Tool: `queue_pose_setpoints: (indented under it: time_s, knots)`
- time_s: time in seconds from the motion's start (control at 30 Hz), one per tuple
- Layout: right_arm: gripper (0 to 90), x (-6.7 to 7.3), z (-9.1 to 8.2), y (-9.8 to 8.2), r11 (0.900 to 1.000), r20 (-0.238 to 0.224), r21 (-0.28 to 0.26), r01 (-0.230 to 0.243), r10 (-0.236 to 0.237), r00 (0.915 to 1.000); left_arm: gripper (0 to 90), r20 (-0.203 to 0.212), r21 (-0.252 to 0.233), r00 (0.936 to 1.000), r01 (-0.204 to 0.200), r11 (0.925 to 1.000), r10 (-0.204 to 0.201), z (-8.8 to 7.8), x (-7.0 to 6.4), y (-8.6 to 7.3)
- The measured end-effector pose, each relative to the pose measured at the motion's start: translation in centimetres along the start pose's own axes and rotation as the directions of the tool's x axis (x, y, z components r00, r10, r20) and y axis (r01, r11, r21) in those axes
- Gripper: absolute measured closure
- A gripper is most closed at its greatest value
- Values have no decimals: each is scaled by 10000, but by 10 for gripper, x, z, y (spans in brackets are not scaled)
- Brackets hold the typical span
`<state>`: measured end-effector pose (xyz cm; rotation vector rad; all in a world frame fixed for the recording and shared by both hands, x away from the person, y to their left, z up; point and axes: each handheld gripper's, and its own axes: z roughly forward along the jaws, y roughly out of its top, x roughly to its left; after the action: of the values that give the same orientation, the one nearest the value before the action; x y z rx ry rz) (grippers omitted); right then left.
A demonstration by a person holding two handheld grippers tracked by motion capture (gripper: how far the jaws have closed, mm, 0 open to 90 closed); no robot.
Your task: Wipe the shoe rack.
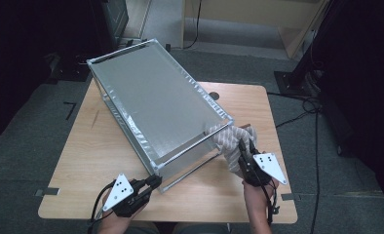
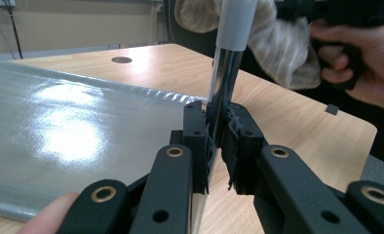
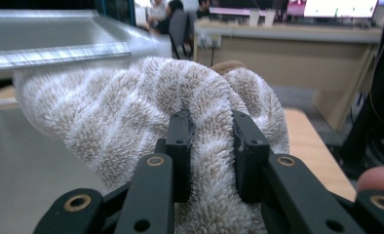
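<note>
A tall box-shaped metal frame with a grey translucent cover (image 1: 151, 102) stands slantwise on the wooden table (image 1: 219, 200). My left gripper (image 1: 156, 181) is shut on the frame's near corner post (image 2: 226, 78), and its jaws (image 2: 218, 146) clamp the shiny tube low down. At the frame's near right corner, my right gripper (image 1: 242, 146) is shut on a beige and white striped towel (image 1: 229, 141). The towel (image 3: 131, 112) bunches between the right gripper's fingers (image 3: 212, 131), up against the cover's edge (image 3: 48, 34). In the left gripper view the towel (image 2: 278, 44) hangs behind the post.
A round hole (image 1: 214, 95) marks the table's far side by the frame. Cables (image 1: 307, 105) and a black stand base (image 1: 292, 80) lie on the grey floor at the right. Bare tabletop runs along the front edge and the left side.
</note>
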<state>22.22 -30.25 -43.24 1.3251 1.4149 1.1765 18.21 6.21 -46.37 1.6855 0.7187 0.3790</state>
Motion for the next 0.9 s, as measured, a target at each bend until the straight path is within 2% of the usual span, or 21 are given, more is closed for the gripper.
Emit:
queue_pose_setpoints:
  time_s: [0.1,0.13,0.2,0.23,0.33,0.43,0.53,0.57,0.67,0.8,0.9]
  knots:
    - [732,0,17,-25,9930,19,1179,36,-38,10000,814,0,25,10000,-11,10000,11,0,0,0]
    - [731,1,25,-37,9841,29,1777,19,-25,10000,814,4,30,10000,-24,10000,24,-1,0,0]
    - [729,0,34,-51,9701,60,2428,57,-74,10000,815,29,19,10000,-28,10000,28,-1,0,0]
    - [728,-2,41,-61,9539,38,3001,-80,72,10000,815,38,13,10000,-26,10000,26,-1,0,0]
    - [724,-2,47,-71,9377,-19,3453,-380,412,9991,815,60,7,10000,-27,10000,27,-1,1,0]
    - [722,-1,45,-67,9444,-20,3260,-419,450,9990,814,64,1,10000,-5,10000,5,-1,1,0]
    - [721,-1,39,-56,9609,-156,2704,-589,656,9977,814,133,9,9999,26,10000,-26,-1,1,0]
    - [720,-1,36,-50,9688,-232,2419,-541,615,9978,814,149,14,9999,44,10000,-44,-1,2,0]
    - [719,2,30,-38,9836,-225,1775,-333,379,9990,813,181,17,9998,39,10000,-40,-1,2,0]
    - [720,4,20,-19,9960,-281,824,-350,374,9989,814,182,21,9998,22,10000,-22,-1,2,0]
    - [719,4,12,-5,9980,-385,169,-603,610,9974,814,176,16,9998,16,10000,-16,-1,2,-1]
